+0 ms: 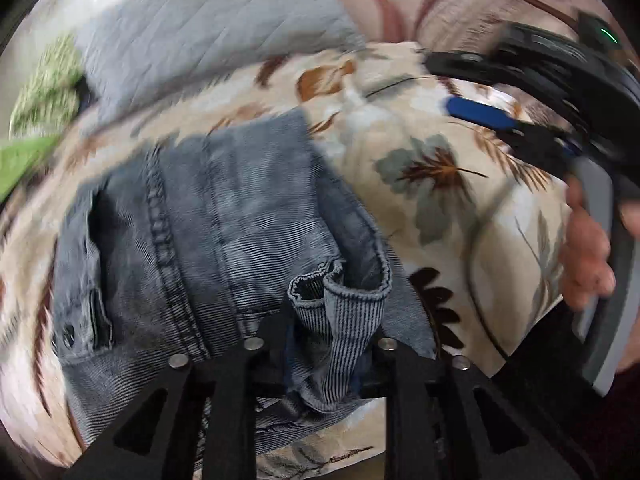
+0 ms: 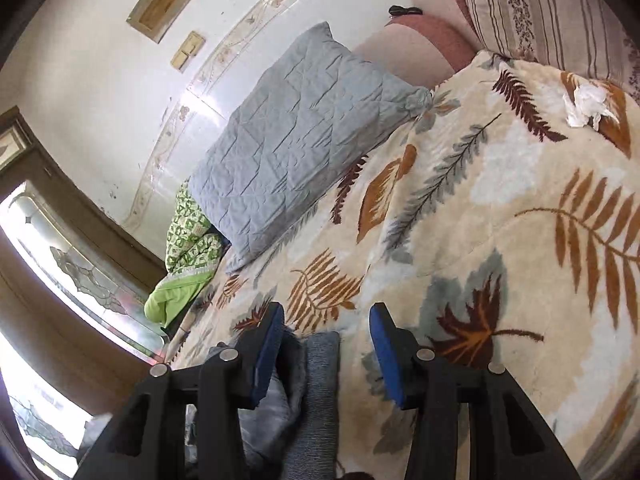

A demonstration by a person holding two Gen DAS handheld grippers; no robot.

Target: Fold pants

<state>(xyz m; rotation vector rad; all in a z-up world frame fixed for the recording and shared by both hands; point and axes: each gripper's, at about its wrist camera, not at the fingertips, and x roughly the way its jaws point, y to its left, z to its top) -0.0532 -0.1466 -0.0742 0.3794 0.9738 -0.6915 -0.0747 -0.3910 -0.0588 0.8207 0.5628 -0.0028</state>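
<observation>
- The left gripper (image 1: pixel 332 344) is pinching a hem fold of the grey pants (image 1: pixel 208 240), jaws closed on the cloth.
- The pants are lying on the leaf-print blanket (image 1: pixel 432 152), at 9 o'clock of the right gripper (image 2: pixel 326 344).
- The right gripper's jaws are gaping wide, holding nothing, over a pants edge.
- A grey pillow (image 2: pixel 304 136) is lying at 12 o'clock.

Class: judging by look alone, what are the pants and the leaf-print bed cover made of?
Pants: faded grey-blue denim or fine corduroy, matte; fine ribbed weave, thick stitched seams, rolled hem. Bed cover: probably plush fleece; soft, fuzzy, slightly shiny pile blurs the leaf edges.
</observation>
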